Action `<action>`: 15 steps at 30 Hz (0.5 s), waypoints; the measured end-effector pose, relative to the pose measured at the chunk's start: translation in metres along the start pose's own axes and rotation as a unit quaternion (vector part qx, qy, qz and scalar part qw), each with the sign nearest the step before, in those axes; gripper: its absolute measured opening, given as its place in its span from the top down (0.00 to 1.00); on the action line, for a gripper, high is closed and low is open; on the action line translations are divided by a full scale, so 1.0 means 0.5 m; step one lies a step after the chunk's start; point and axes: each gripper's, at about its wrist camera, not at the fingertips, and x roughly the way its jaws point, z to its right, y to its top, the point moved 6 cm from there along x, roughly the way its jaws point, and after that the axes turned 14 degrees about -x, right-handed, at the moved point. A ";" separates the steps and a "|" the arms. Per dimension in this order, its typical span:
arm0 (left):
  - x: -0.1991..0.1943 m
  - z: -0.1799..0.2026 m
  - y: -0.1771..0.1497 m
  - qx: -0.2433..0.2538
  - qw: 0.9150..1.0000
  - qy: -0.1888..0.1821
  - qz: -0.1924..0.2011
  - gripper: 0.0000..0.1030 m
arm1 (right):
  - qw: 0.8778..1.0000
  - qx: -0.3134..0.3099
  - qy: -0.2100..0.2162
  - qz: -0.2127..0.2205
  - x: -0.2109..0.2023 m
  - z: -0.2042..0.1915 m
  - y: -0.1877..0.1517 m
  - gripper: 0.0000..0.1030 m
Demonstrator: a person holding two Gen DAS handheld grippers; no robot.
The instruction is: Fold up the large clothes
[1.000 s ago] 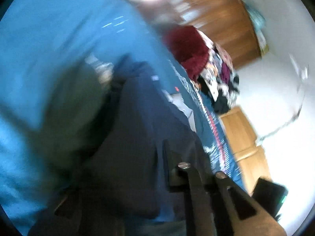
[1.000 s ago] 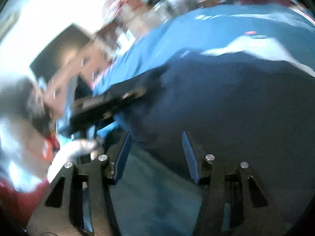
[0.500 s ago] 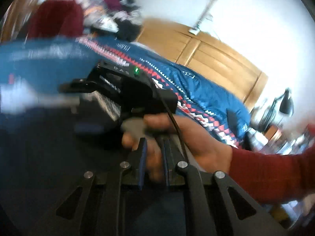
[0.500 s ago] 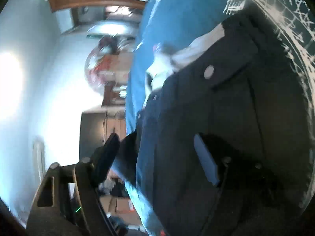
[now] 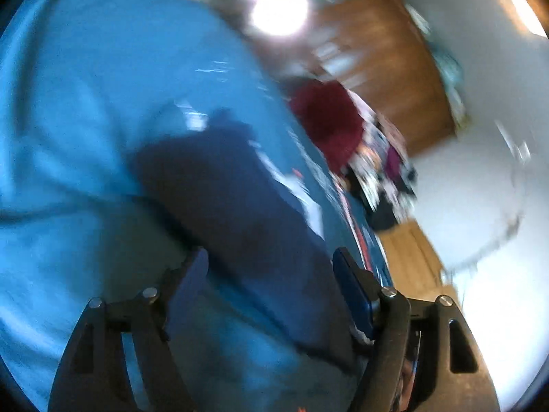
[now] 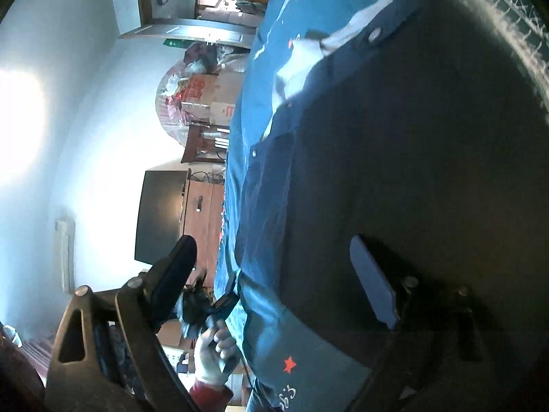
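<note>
A dark navy garment (image 5: 240, 199) lies spread on a bed covered with a blue bedspread (image 5: 103, 86), and both views are tilted and partly blurred. In the left wrist view the left claw (image 5: 271, 267) has its fingers wide apart, holding nothing, with the near end of the garment lying between and beyond the two blue pads (image 5: 353, 292). White patches of cloth (image 5: 308, 202) show along the garment's far side, towards the patterned edge of the bedspread. Past that edge of the bed a dark red heap (image 5: 329, 120) and a jumble of mixed clothes (image 5: 381, 164) sit in front of a wooden wardrobe (image 5: 387, 61). In the right wrist view the right claw (image 6: 271, 274) is likewise spread wide and empty: one finger sits off the edge of the bed against the room, the other lies over the garment (image 6: 394, 158), which fills most of that view and shows a button (image 6: 374, 34) near its collar end. Below the bed's edge a hand (image 6: 212, 350) in a red sleeve grips the handle of the other tool. A dark screen (image 6: 158, 216) stands beside a wooden cabinet (image 6: 202, 213) against the pale wall.
</note>
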 end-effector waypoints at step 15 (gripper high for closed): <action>0.159 -0.013 0.092 -0.021 1.000 -0.012 -0.019 0.22 | 0.998 -0.036 -0.036 -0.031 0.060 -0.033 -0.043 0.12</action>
